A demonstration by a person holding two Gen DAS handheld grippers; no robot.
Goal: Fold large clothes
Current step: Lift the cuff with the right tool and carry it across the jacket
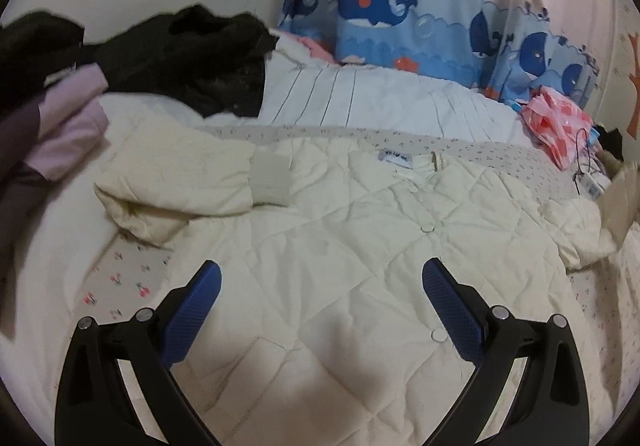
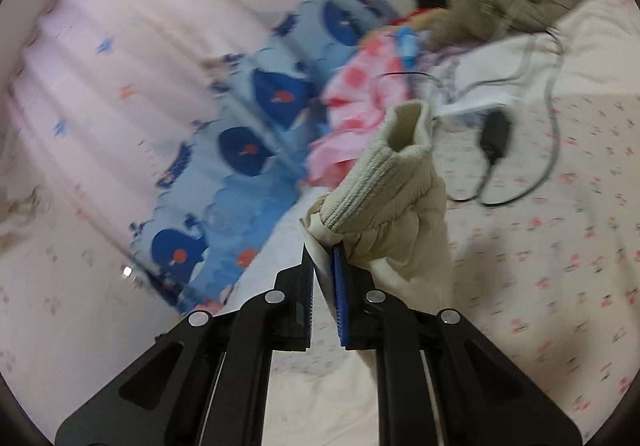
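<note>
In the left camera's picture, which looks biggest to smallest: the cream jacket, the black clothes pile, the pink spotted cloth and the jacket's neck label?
1. Cream jacket, filling most of the picture, though it lies nearest the camera.
2. Black clothes pile, farther back, so its true size is unsure.
3. Pink spotted cloth.
4. Neck label, clearly smallest.

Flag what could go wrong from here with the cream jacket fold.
1. The right claw pinches only a thin edge of fabric beside the ribbed cuff; the sleeve could slip free.
2. The left claw is open over the jacket, pinning nothing, so pulling the sleeve may drag the body askew.
3. A black cable lies nearby and could snag.
</note>
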